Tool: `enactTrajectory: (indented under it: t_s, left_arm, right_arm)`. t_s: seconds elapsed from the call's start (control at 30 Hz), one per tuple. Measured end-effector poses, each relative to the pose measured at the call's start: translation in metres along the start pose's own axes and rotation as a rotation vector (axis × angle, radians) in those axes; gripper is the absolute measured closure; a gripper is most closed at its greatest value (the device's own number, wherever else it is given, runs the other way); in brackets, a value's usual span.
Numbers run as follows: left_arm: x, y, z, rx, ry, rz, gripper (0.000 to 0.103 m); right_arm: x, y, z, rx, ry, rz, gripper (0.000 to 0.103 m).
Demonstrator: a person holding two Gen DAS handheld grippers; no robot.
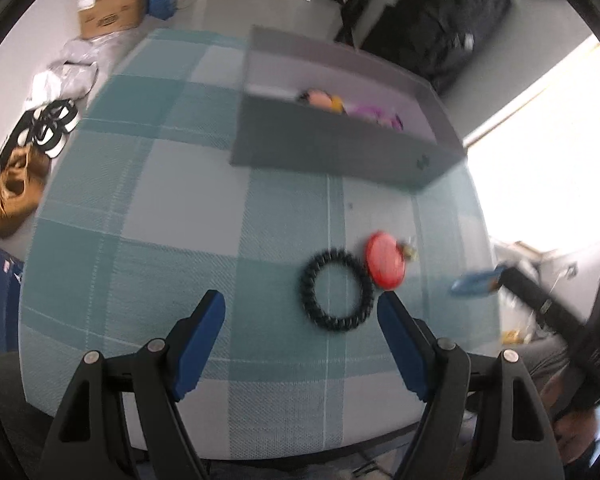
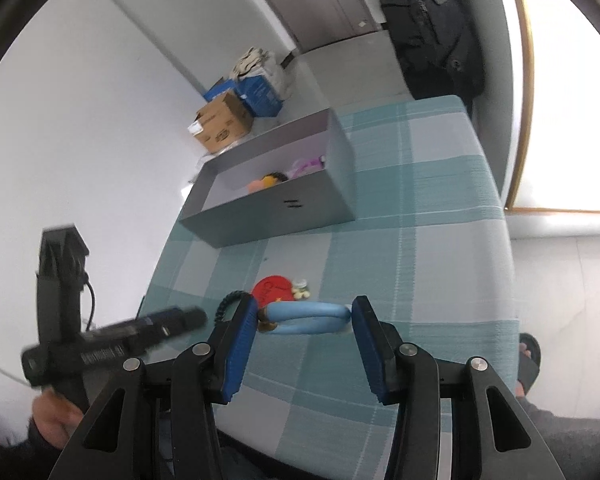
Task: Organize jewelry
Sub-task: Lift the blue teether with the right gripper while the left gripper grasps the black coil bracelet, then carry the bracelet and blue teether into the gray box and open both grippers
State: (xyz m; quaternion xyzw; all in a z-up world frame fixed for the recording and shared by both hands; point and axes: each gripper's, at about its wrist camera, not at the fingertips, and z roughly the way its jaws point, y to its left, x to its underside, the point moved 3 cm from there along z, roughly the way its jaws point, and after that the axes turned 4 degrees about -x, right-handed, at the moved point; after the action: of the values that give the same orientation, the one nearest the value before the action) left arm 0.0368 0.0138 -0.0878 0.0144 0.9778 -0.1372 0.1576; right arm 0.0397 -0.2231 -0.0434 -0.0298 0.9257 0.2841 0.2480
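My right gripper [image 2: 304, 307] is shut on a light blue bangle [image 2: 300, 329], held just above the checked teal tablecloth [image 2: 412, 248]. The bangle [image 1: 474, 282] also shows at the right of the left wrist view. My left gripper [image 1: 300, 298] is open and holds nothing. It hovers over the cloth, with a black beaded bracelet [image 1: 336, 326] just ahead of its right finger. A red disc [image 1: 385, 260] touches that bracelet, and a small charm [image 1: 410, 250] lies beside the disc. The grey open box [image 1: 340, 152] behind them holds orange, pink and purple pieces.
The box [image 2: 276, 208] stands at the table's far left in the right wrist view. Cardboard and blue boxes [image 2: 224, 122] sit on the floor beyond it. Shoes [image 1: 52, 128] lie on the floor to the left of the table. A dark coat [image 2: 436, 32] hangs by the bright window.
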Motion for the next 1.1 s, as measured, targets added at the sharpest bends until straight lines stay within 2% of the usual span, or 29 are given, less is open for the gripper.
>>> enactTrajectory:
  t_s: [0.2, 0.63, 0.7, 0.77, 0.83, 0.97, 1.1]
  left_arm:
    - [0.008, -0.015, 0.006, -0.001, 0.019, 0.099, 0.028]
    - [0.012, -0.032, 0.01, -0.13, -0.027, 0.229, 0.029]
    - [0.014, -0.033, 0.01, -0.161, -0.033, 0.248, 0.037]
    - [0.016, -0.034, 0.008, -0.201, -0.041, 0.273, 0.051]
    - [0.016, -0.037, 0.008, -0.219, -0.046, 0.294, 0.059]
    - [0.018, -0.04, 0.006, -0.215, -0.044, 0.307, 0.063]
    - [0.017, -0.037, 0.004, -0.193, -0.035, 0.272, 0.066]
  right_arm:
    - [-0.005, -0.005, -0.005, -0.005, -0.019, 0.025, 0.056]
    - [-0.007, -0.011, -0.012, -0.019, -0.041, 0.037, 0.056]
    - [-0.008, -0.012, -0.013, -0.022, -0.044, 0.042, 0.056]
    - [-0.008, -0.013, -0.014, -0.023, -0.046, 0.044, 0.056]
    - [-0.008, -0.012, -0.014, -0.022, -0.045, 0.044, 0.056]
    - [-0.008, -0.012, -0.014, -0.019, -0.046, 0.04, 0.056]
    - [-0.009, -0.013, -0.015, -0.019, -0.05, 0.046, 0.056]
